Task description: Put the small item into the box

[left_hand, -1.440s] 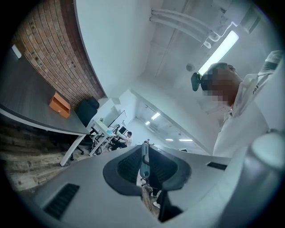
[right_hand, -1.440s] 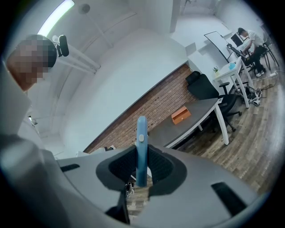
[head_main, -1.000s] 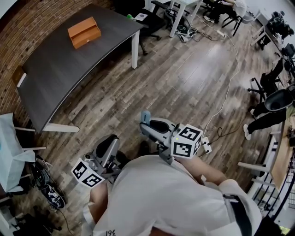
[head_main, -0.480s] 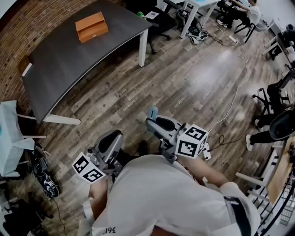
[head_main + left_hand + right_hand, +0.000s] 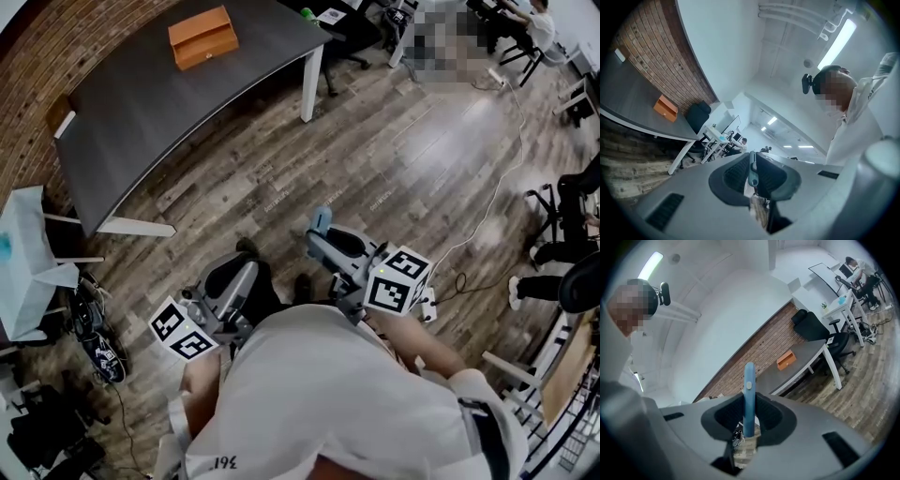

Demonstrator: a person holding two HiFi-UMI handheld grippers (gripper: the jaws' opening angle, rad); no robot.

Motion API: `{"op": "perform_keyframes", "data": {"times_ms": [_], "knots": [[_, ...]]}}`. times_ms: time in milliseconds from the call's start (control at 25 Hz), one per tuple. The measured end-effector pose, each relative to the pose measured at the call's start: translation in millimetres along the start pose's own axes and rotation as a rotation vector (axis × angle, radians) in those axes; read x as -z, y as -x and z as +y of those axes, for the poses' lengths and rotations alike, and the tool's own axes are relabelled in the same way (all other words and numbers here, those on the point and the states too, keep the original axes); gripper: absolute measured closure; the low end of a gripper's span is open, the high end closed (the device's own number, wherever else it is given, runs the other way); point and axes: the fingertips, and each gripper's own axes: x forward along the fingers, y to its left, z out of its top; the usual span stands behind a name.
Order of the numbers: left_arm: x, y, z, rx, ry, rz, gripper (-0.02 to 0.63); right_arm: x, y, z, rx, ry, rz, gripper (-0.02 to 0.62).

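The orange box (image 5: 202,37) stands on a dark grey table (image 5: 131,112) by the brick wall, far ahead of both grippers; it also shows as the box (image 5: 665,108) and the box (image 5: 786,360) in the gripper views. My right gripper (image 5: 323,236) is shut on a slim blue item (image 5: 749,394), which sticks out past the jaws over the wooden floor. My left gripper (image 5: 234,281) is held low beside the person's body. Its pads stand together with only a thin teal strip (image 5: 752,168) in the seam; what that strip is I cannot tell.
Wooden floor (image 5: 375,159) lies between me and the table. A black office chair (image 5: 813,326) and a white desk (image 5: 839,303) stand past the table's end. Cables (image 5: 487,187) run over the floor at right. A white-covered stand (image 5: 23,262) and bags are at left.
In the head view the table and box have slid up and to the right as the person moves over the floor. Both grippers went along, the right one still holding the blue item.
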Motion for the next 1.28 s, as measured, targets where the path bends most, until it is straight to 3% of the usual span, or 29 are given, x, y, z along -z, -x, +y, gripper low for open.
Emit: {"op": "perform_keyframes", "data": {"times_ms": [840, 1280], "knots": [[-126.5, 11.2, 140.9, 0.085, 0.011, 0.037, 0.552, -56.1, -172.9, -5.1, 0.076, 0.011, -0.040, 0.514], [-162.2, 26.3, 192.6, 0.142, 0.026, 0.081, 0.552, -62.6, -234.9, -2.5, 0.129, 0.011, -0.075, 0.514]]}}
